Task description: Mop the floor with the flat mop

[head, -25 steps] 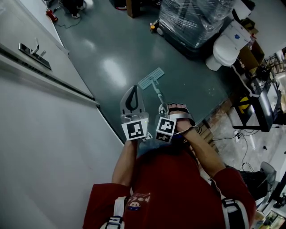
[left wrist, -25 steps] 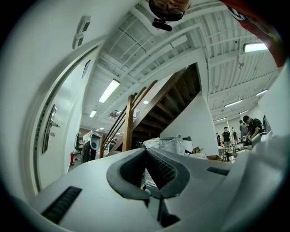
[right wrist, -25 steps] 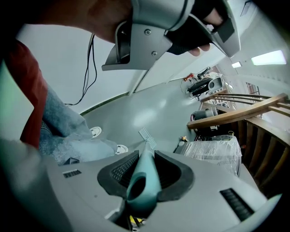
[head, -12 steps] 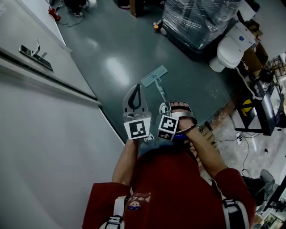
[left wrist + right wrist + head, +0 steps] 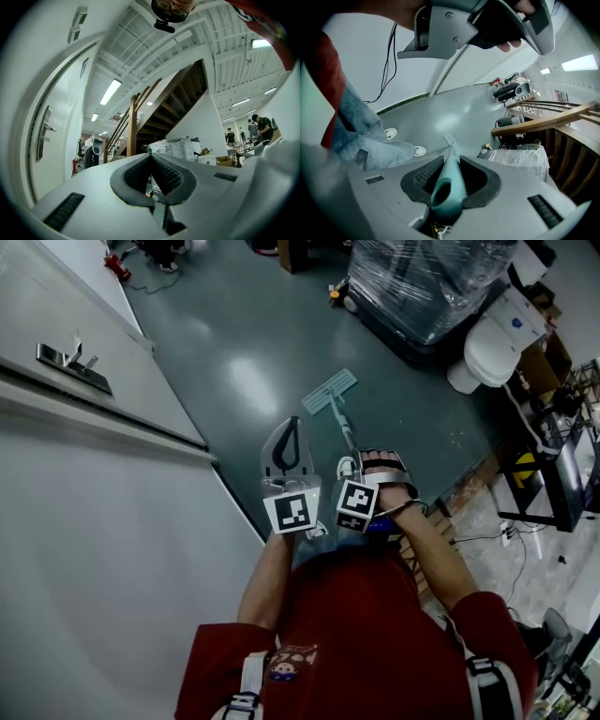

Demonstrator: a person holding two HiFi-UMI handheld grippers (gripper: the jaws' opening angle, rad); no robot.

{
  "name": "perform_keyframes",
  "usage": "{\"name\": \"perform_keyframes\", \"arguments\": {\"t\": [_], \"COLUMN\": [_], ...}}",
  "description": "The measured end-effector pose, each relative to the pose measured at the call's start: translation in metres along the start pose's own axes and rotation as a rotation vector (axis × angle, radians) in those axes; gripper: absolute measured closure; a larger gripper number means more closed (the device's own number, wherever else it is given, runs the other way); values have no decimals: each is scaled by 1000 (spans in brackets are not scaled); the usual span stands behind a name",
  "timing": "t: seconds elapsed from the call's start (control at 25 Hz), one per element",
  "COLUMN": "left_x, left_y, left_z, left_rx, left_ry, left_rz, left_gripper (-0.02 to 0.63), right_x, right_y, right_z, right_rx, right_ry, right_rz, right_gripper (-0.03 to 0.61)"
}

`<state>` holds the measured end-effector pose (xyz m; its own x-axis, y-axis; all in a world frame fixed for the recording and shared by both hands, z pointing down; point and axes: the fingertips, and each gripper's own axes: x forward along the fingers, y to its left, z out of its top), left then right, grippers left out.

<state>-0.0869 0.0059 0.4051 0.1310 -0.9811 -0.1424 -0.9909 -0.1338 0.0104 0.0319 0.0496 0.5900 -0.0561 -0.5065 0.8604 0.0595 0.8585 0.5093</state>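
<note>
The flat mop's teal head (image 5: 328,391) lies on the dark green floor (image 5: 234,324) ahead of me. Its thin handle (image 5: 345,432) runs back to my right gripper (image 5: 349,468). In the right gripper view that gripper (image 5: 452,161) is shut on the teal handle (image 5: 449,180), and the mop head (image 5: 452,140) shows small beyond the jaws. My left gripper (image 5: 289,427) is held beside the handle, to its left and off the floor. In the left gripper view this gripper (image 5: 151,157) is shut with nothing in it.
A white door with a metal lever handle (image 5: 61,357) and a white wall (image 5: 103,549) fill the left. A plastic-wrapped pallet (image 5: 422,277) and a white toilet (image 5: 497,348) stand at the far right. My shoes (image 5: 419,151) are near the mop. People stand in the distance (image 5: 260,126).
The mop head has slid a little farther away from me and to the right on the floor. Both grippers keep their states.
</note>
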Motion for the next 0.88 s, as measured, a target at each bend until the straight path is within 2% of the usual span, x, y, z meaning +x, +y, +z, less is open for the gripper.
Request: {"name": "perform_keyframes", "arguments": {"t": [0.56,0.88], "left_x": [63,103], "left_y": [15,21], "left_z": [-25,-36], "left_rx": [-10,-8], "left_ry": [38,51], "left_rz": [18,31], "left_gripper": [598,598], "right_x": [48,89], "right_y": [-64,-97], "right_z": [1,-14], "right_rx": [-40,-75], "right_ry": [6,33], "right_rz": [-20,-17], "right_gripper": [462,462]}}
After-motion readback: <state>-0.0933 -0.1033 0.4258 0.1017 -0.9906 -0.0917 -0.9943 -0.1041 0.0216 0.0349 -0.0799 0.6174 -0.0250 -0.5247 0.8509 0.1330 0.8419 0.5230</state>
